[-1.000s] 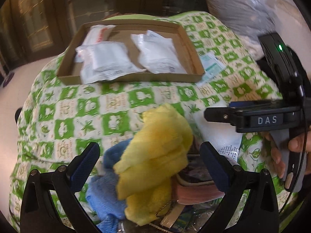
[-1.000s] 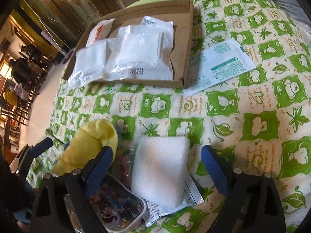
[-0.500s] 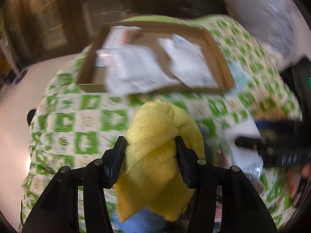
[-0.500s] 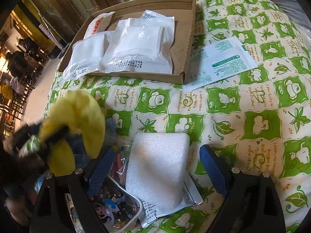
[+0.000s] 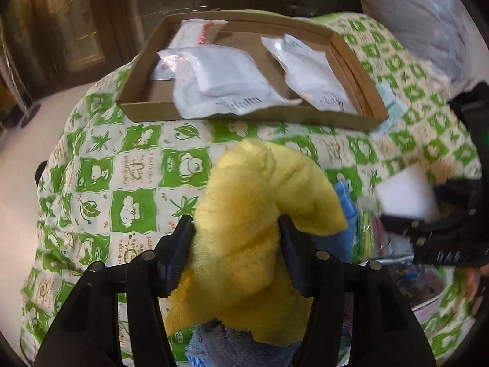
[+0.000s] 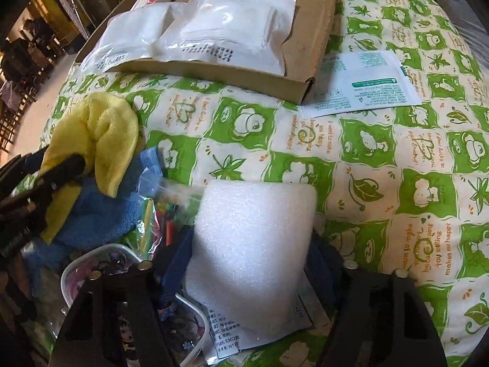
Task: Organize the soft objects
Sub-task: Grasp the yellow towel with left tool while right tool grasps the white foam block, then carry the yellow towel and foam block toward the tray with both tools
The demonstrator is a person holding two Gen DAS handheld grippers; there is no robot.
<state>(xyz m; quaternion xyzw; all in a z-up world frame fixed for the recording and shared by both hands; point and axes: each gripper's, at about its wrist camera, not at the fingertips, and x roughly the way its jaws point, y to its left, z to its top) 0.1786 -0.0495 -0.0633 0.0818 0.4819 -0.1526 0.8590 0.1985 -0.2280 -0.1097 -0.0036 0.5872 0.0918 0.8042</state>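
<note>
Yellow cloth [image 5: 259,214] pinched in left hand-held gripper [image 5: 235,232]; right hand-held gripper [image 6: 250,244] just closed onto white foam block [image 6: 253,238].

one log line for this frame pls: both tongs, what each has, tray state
left tongs: shut on yellow cloth | right tongs: just closed on white foam pad | cardboard tray: white packets inside

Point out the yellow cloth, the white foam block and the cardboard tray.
yellow cloth [image 5: 259,214]: left wrist view, the bunched fold between the fingers.
white foam block [image 6: 253,238]: right wrist view, middle of its top face.
cardboard tray [image 5: 146,110]: left wrist view, its near wall.
</note>
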